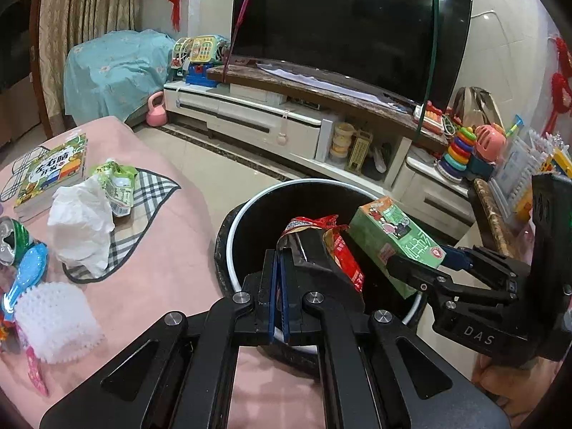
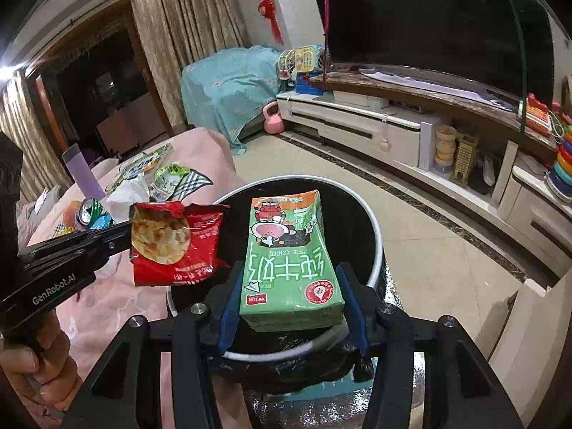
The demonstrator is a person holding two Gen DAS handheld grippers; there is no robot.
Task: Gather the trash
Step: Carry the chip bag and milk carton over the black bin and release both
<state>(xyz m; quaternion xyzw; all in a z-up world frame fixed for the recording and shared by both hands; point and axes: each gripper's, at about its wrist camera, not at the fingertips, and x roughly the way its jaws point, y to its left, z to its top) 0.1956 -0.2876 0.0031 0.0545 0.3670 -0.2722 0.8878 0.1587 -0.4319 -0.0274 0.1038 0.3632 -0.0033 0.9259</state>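
A: Nearest the lens in the left wrist view: left gripper (image 1: 282,261), pads pressed together on the edge of a red snack wrapper (image 1: 332,246). Wrapper sticking up and away from the fingertips, over the open mouth of the black trash bin (image 1: 232,250).

B: Confirmed from the right wrist view. Right gripper (image 2: 289,289) pinching a green milk carton (image 2: 289,257) between its blue pads (image 2: 230,304), one pad flat against each long side. Carton lying lengthwise along the fingers, far end pointing toward the back rim of the bin.

A: Relative placement of the two loads?

B: Red snack wrapper (image 2: 175,243) just left of the carton, near it but apart, hanging at the bin's left edge. Both held above the bin opening, neither resting inside.

A: Remaining items on the pink-covered table (image 1: 150,271): crumpled white tissue (image 1: 82,228), green pouch (image 1: 119,186) just behind it, crushed green can (image 1: 12,239) at the left edge, blue brush (image 1: 26,275) beside the can, white foam net sleeve (image 1: 53,321) nearer the camera. All well left of the bin.

B: Person's hand (image 2: 32,364) gripping the left gripper's handle, lower left corner.
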